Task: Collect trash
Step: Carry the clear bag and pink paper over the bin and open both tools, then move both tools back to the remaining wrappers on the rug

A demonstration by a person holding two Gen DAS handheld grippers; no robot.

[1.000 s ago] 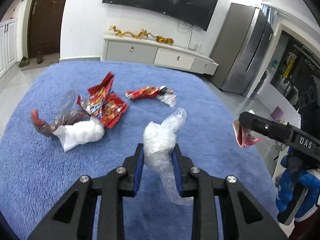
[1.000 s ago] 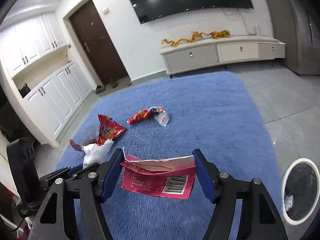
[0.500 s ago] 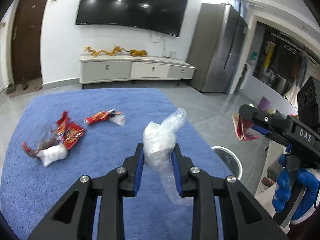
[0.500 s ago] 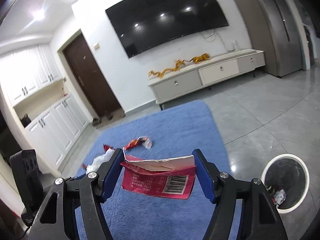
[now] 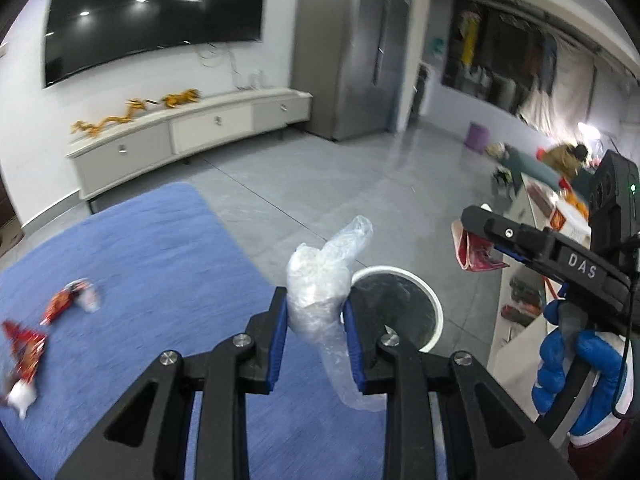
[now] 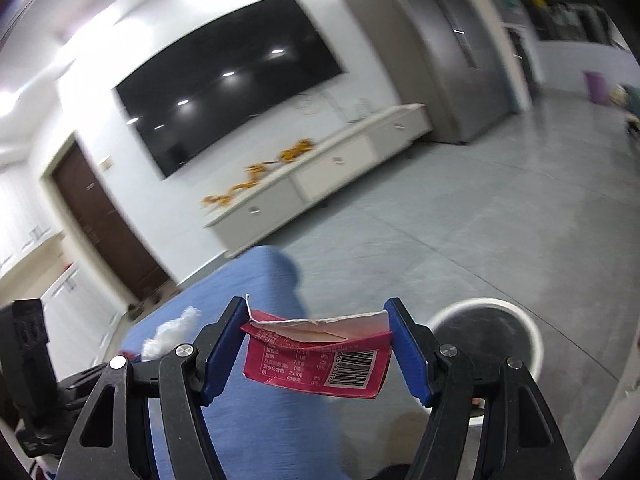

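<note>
The left gripper [image 5: 316, 344] is reaching forward, its blue-padded fingers [image 5: 278, 346] pressing in on a wad of clear plastic wrap [image 5: 320, 292]. The right gripper [image 6: 318, 344] is holding a torn pink packet [image 6: 316, 360] stretched between its wider-set fingers. A blue-gloved right hand [image 5: 580, 380] is gripping that tool's handle, seen from the left wrist.

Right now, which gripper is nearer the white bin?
Right, probably: the bin looks larger in its view. The right gripper holds the red wrapper just left of it; the left gripper holds the plastic wad short of its left rim.
</note>
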